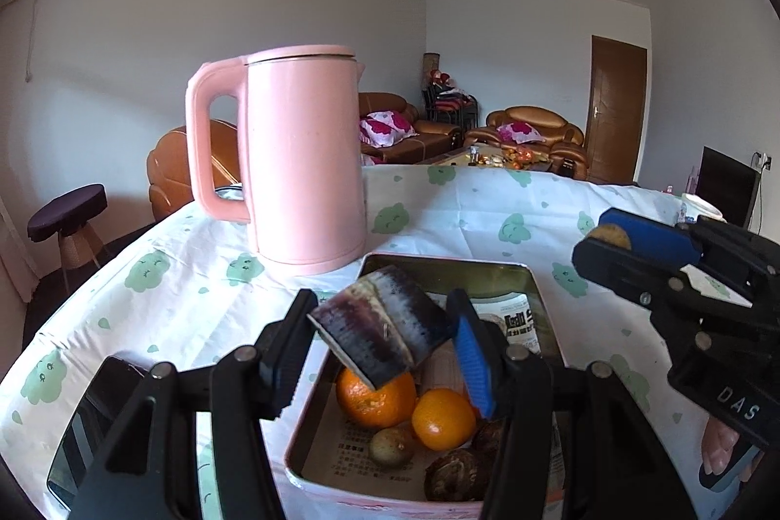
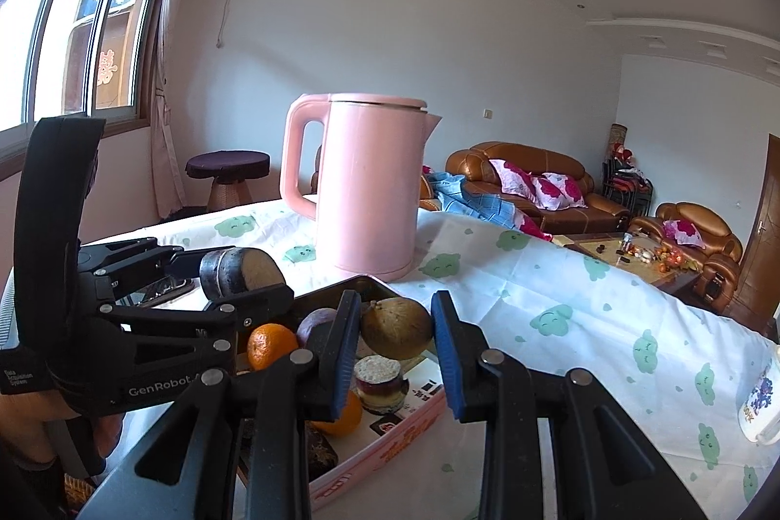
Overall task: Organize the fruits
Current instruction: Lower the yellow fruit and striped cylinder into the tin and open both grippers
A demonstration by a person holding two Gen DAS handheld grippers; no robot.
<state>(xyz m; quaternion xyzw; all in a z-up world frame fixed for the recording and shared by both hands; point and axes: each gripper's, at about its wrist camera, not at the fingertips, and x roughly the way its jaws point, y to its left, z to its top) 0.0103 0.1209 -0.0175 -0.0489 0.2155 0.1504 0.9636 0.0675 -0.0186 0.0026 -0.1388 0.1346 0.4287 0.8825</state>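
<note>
The left gripper [image 1: 385, 337] clamped a cane piece [image 1: 382, 327] above the tin [image 1: 531, 276] of oranges [image 1: 373, 398], the right gripper [image 2: 396, 327] pinched a brown fruit [image 2: 397, 327] over it too, and a pink kettle [image 2: 370, 188] stood just behind.

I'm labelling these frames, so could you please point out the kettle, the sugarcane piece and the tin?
kettle [image 1: 307, 159], left wrist view, middle of its pink body.
sugarcane piece [image 1: 385, 325], left wrist view, dark rind.
tin [image 1: 453, 264], left wrist view, far rim.
</note>
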